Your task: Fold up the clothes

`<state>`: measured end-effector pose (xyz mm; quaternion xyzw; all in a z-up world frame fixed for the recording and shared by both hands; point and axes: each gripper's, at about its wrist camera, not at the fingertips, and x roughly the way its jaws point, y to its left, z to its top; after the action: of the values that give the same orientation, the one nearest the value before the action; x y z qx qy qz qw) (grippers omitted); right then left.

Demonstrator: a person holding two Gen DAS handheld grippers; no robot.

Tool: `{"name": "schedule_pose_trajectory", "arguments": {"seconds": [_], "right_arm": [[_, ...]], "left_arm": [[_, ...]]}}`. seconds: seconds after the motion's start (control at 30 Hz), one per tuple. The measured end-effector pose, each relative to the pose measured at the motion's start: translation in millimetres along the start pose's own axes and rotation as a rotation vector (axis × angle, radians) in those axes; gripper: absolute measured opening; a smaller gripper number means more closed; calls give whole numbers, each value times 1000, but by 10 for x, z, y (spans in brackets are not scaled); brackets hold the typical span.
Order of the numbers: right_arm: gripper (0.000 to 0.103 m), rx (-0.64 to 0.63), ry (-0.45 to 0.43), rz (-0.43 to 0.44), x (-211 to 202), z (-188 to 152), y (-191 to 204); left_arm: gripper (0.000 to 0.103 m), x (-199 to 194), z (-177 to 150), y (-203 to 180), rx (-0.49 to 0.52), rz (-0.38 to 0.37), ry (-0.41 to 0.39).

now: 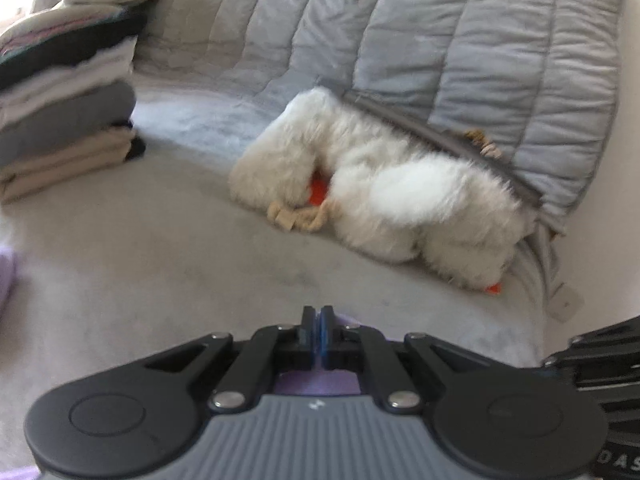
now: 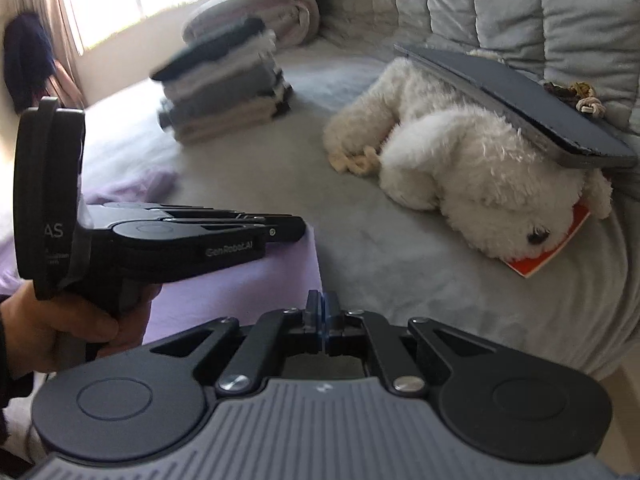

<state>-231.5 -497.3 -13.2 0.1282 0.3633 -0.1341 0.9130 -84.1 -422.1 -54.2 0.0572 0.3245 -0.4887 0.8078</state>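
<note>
A lavender garment (image 2: 240,292) lies spread on the grey bed cover, low and to the left in the right wrist view. Its right edge runs taut from my left gripper (image 2: 298,226) down to my right gripper (image 2: 322,306). A hand holds the left gripper, which lies sideways. In the left wrist view my left gripper (image 1: 318,316) is shut, with lavender cloth (image 1: 316,384) showing just behind and under its fingers. Both grippers look shut on that edge of the garment. The pinch itself is hidden by the fingers.
A stack of folded clothes (image 1: 68,120) (image 2: 224,92) stands far left on the bed. A white plush dog (image 1: 380,192) (image 2: 460,168) lies ahead under a dark flat device (image 2: 520,100), on an orange booklet (image 2: 548,248). A grey quilt (image 1: 440,40) rises behind.
</note>
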Motion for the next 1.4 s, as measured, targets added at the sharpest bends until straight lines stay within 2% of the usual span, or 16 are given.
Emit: {"name": "schedule_pose_trajectory", "arguments": {"seconds": [0.1,0.17,0.2,0.27,0.33,0.4,0.47,0.53,0.6,0.63,0.77,0.93,1.07,1.2,1.4], "right_arm": [[4,9,30,-14,82,12,-22],[6,-14,32,-65,91,29,17],[10,-30,25,-96,82,38,46],[14,-49,8,-146,68,60,90],[15,-45,-12,-160,55,92,109],[22,-45,-31,-174,51,129,148],[54,-50,-45,-187,62,165,206],[55,-65,-51,-195,98,197,295],[55,-80,-51,-203,143,223,389],[58,-88,-46,-206,174,230,439],[71,-115,-49,-226,268,293,623],[80,-160,-99,-229,286,378,885],[86,-205,-112,-184,339,409,1123],[87,-282,-97,-163,448,411,1413],[88,-371,-87,-121,554,418,1860]], "left_arm": [[3,-26,-25,19,-15,0,-12],[7,-53,-29,31,-24,-1,-18],[10,-79,-32,44,-29,-1,-21],[36,-157,-40,83,-39,-3,-29],[45,-236,-50,133,-53,-2,-36],[50,-328,-73,215,-71,15,-35],[58,-450,-110,302,-70,42,-21],[63,-573,-147,390,-68,70,-8],[73,-695,-185,477,-67,97,6],[78,-756,-204,520,-66,111,13],[89,-1001,-278,694,-63,166,40],[95,-1310,-377,922,-64,232,74],[96,-1598,-534,1245,-131,275,97],[97,-1843,-689,1520,-178,333,103],[97,-2234,-839,1833,-222,373,76]]}}
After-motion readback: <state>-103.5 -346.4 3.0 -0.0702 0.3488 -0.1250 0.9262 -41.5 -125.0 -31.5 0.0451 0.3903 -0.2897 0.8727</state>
